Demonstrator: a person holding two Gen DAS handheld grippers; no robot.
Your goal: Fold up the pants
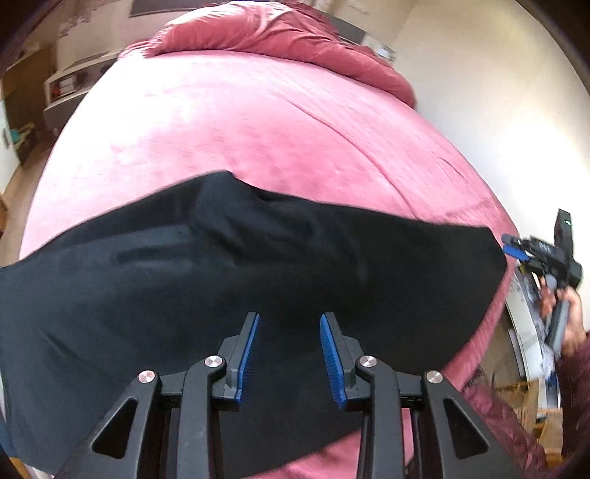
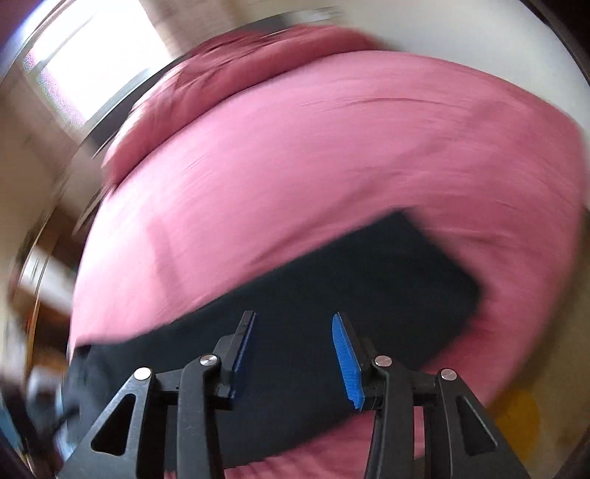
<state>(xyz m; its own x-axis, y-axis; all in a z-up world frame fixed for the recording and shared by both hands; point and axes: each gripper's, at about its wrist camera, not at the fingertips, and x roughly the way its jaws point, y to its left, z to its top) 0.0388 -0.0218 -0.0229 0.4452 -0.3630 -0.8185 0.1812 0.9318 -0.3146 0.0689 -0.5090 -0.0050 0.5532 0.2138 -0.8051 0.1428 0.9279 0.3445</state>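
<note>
Black pants lie flat as a long band across the near part of the pink bed, seemingly folded lengthwise already, both left gripper and right gripper released and empty above them, crosswise folds probably left.

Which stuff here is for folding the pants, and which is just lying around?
For the job:
black fabric pants
left gripper
right gripper
pink bed cover they lie on

Just lying about:
crumpled dark pink duvet
grey shelf unit
</note>
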